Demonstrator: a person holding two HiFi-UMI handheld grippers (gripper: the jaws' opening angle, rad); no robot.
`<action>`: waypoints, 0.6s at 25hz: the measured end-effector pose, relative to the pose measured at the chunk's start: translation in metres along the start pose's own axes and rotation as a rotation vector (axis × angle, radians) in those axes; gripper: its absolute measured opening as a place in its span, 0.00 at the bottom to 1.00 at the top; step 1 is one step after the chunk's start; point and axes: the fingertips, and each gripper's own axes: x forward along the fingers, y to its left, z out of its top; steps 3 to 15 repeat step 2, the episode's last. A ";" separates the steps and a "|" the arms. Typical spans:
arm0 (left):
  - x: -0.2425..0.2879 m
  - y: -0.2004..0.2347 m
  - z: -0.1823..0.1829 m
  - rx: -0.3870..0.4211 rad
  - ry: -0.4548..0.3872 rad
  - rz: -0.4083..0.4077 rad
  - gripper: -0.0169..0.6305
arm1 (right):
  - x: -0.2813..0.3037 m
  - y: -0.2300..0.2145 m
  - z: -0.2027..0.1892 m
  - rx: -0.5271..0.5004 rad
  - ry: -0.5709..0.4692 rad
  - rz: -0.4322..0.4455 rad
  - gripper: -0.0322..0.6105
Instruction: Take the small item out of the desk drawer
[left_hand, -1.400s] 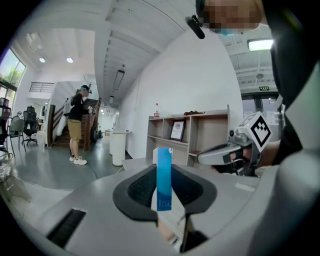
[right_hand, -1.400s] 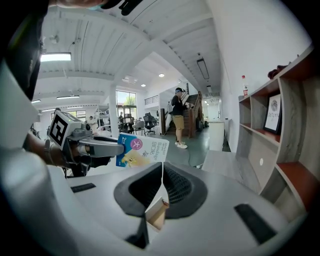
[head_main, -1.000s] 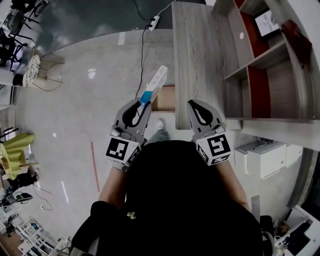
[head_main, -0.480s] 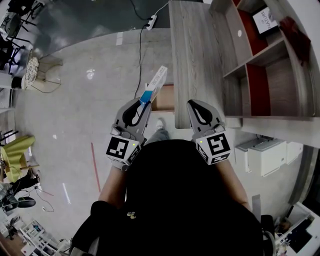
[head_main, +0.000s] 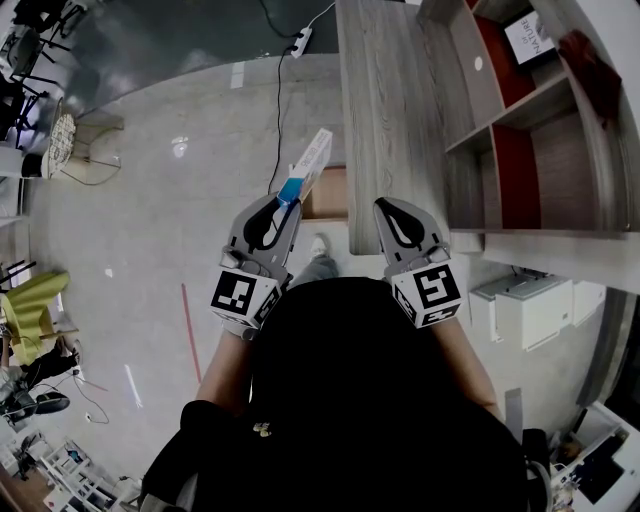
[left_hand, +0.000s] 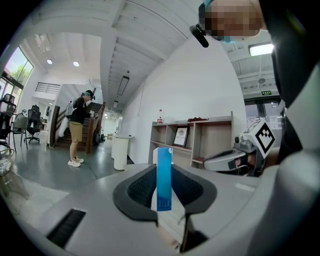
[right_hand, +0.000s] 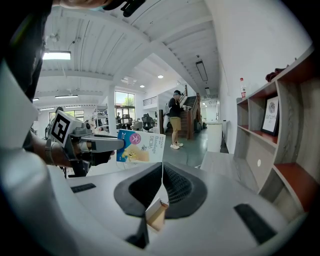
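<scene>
The small bandage box (head_main: 308, 167) is clamped in the left gripper (head_main: 286, 203), lifted clear of the open drawer (head_main: 328, 195) at the desk (head_main: 385, 110) edge (removal judged done), the right gripper (head_main: 392, 212) being closed on nothing.

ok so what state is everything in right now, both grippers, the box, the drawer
left gripper: shut on the bandage box
right gripper: shut, nothing between its jaws
bandage box: held in the air beside the desk, clear of the drawer
drawer: pulled out from the desk edge, left open
</scene>
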 end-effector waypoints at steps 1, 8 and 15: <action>0.000 0.000 -0.001 0.001 0.002 0.000 0.17 | 0.000 0.000 0.000 0.000 0.001 0.000 0.05; 0.000 0.000 -0.001 0.002 0.004 -0.001 0.17 | 0.000 0.000 0.000 0.000 0.002 0.000 0.05; 0.000 0.000 -0.001 0.002 0.004 -0.001 0.17 | 0.000 0.000 0.000 0.000 0.002 0.000 0.05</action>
